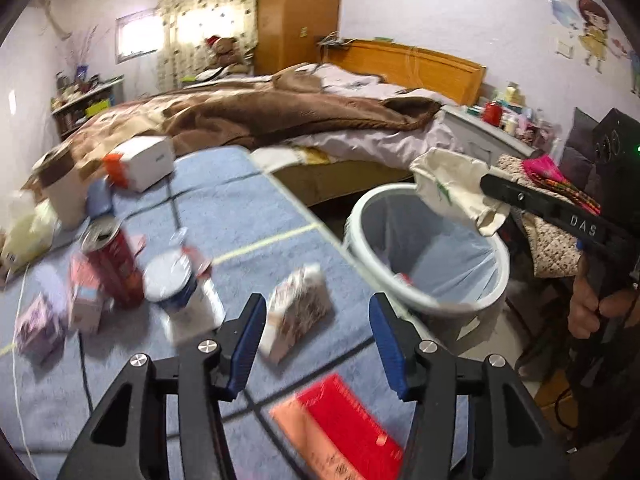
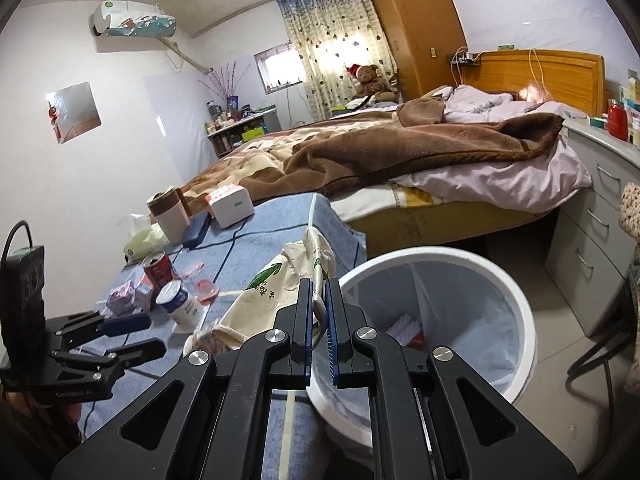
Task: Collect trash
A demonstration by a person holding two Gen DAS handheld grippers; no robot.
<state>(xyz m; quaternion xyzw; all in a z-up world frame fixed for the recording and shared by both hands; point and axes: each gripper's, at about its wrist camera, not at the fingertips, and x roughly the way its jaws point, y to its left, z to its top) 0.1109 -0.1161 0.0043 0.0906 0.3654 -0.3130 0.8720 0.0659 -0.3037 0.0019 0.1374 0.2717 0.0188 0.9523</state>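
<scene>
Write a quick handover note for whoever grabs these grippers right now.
Right gripper: shut on the cream cloth bag with green print, held at the rim of the white lined trash bin.
Left gripper: open and empty over the blue tablecloth.
Done: some scraps already in the bin.
Left: bag, red soda can, white round tub, patterned small carton, red flat box.

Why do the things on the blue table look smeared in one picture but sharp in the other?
Left wrist view: motion blur smears the red drink can and flat red box. Right wrist view: the can is crisp. Both: fisheye bends the edges, and the curtained window glares.
</scene>
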